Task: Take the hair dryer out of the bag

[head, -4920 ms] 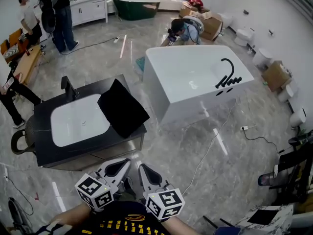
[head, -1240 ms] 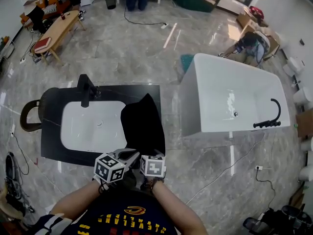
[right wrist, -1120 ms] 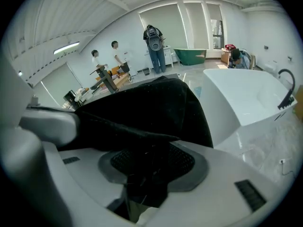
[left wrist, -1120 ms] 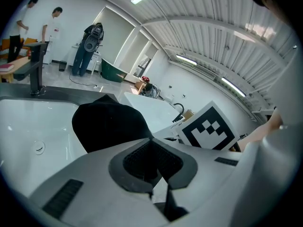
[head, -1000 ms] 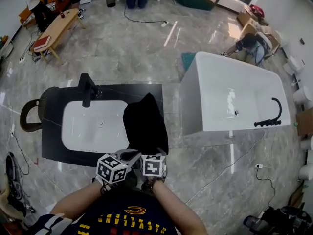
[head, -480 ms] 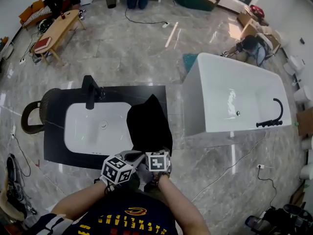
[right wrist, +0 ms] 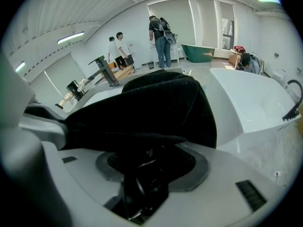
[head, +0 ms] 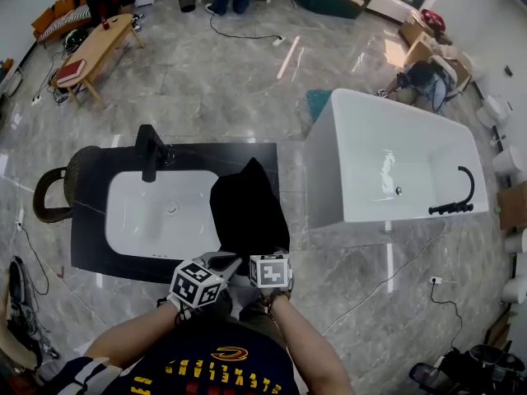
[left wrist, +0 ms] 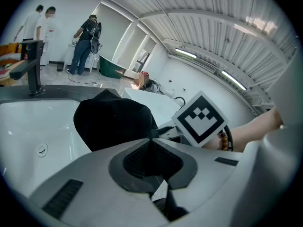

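Note:
A black fabric bag (head: 247, 208) lies on the dark vanity counter (head: 90, 253), to the right of the white sink. Both grippers are at its near end. My left gripper (head: 233, 260) is shut on the edge of the bag (left wrist: 113, 122), and black cloth runs out from between its jaws (left wrist: 152, 140). My right gripper (head: 257, 257) reaches into the bag's mouth with its jaws wide and closing. In the right gripper view the bag (right wrist: 156, 108) drapes over the jaws, and a dark shiny thing (right wrist: 142, 186) sits between them (right wrist: 147, 174). I cannot tell whether it is the hair dryer.
A white basin (head: 160, 212) with a black faucet (head: 150, 151) fills the counter's left part. A white bathtub (head: 395, 171) stands to the right. A wooden bench (head: 90, 52) and several people are at the back. A cable (head: 362, 299) crosses the floor.
Several seconds ago both grippers hung well short of the counter; now they are at the bag's near end. Over the last second they have hardly moved.

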